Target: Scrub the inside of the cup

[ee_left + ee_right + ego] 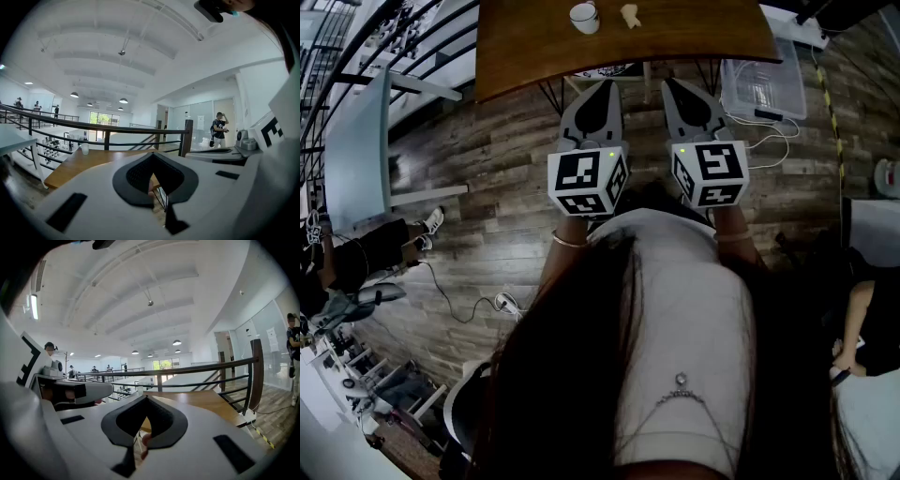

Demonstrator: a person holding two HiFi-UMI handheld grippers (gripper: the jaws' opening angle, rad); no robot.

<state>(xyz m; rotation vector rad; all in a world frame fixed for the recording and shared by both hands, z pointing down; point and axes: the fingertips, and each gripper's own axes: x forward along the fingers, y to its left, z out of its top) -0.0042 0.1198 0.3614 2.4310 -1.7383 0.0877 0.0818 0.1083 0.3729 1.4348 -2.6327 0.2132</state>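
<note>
White cup stands upright, mouth up, on table.

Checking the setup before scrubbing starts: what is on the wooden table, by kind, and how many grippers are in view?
Cup: 1
Small beige item, kind unclear: 1
Grippers: 2, left gripper and right gripper, both shut and empty
Total: 4

The cup is small and white, standing upright and open-mouthed on the wooden table. A small pale beige item lies just beside it on its right, not touching it
</note>
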